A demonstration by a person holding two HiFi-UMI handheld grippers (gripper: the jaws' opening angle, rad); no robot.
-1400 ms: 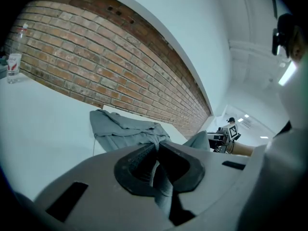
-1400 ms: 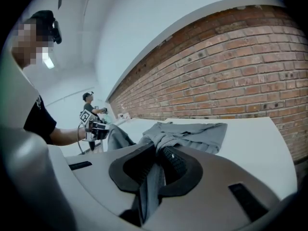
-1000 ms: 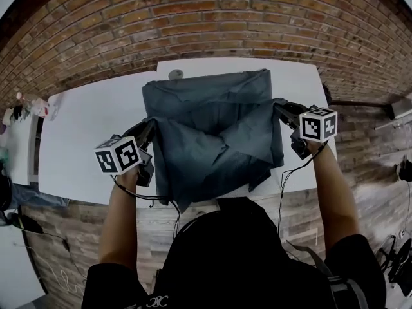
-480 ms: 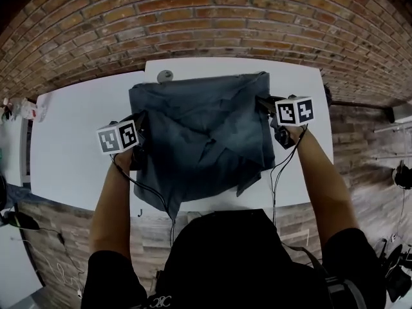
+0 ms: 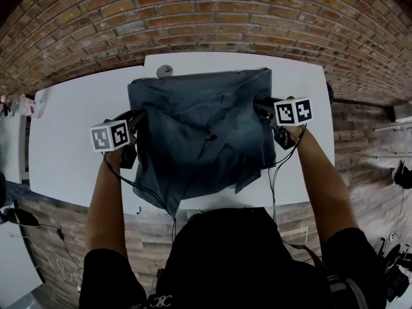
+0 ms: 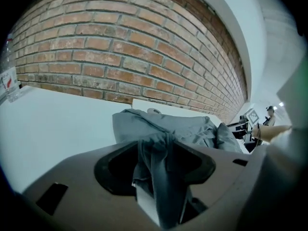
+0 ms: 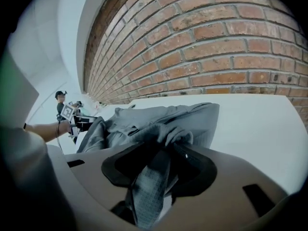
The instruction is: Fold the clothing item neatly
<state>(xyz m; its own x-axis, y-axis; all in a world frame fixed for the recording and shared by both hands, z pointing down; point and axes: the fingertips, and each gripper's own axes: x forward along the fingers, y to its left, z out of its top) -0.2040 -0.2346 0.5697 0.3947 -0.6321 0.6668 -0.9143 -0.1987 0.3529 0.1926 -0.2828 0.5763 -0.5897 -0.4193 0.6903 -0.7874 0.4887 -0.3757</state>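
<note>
Garment (image 5: 199,127) on table (image 5: 71,140), overhanging near edge; round object (image 5: 165,71) behind its left corner; wall (image 5: 193,18) behind table.

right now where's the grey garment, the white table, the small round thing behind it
grey garment (image 5: 193,118): head view, centre of the cloth
white table (image 5: 299,76): head view, bare far right part
small round thing (image 5: 165,71): head view, its top

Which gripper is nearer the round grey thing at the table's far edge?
Left. The left gripper is at the garment's left edge, on the round grey thing's side; the right gripper is at its right edge. Both grippers' jaws are opening, cloth between them.
</note>
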